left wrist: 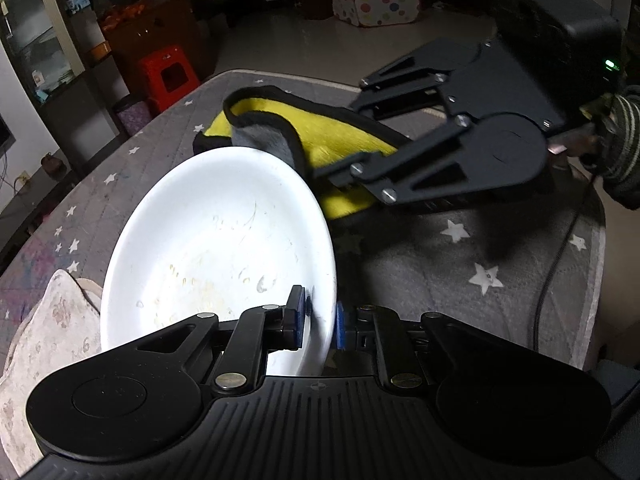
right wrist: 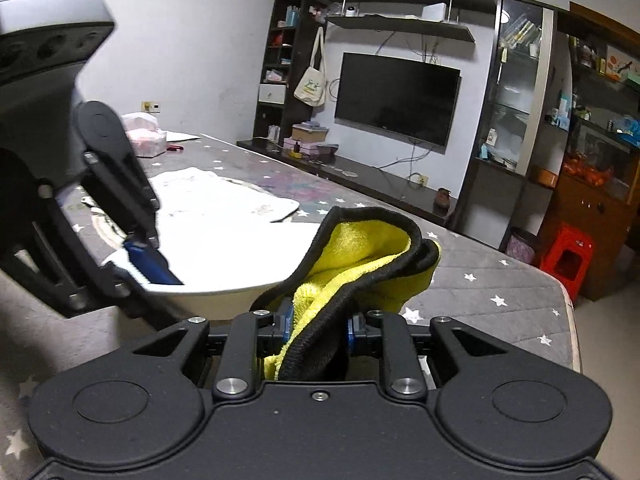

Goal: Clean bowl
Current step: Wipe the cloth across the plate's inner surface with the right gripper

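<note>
Left tool (left wrist: 319, 322) clamps the tilted white bowl's (left wrist: 216, 240) rim — dried smears inside — right tool (right wrist: 318, 330) clamps a yellow cloth (right wrist: 360, 256).

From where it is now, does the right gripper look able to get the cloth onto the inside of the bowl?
Probably yes. The left gripper holds the bowl tilted, its inside open, and the cloth in the right gripper already overhangs the far rim; nothing lies between.

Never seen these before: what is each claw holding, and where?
Left gripper pinches the white bowl by its rim; right gripper clamps a bunched fold of the yellow cloth.
</note>
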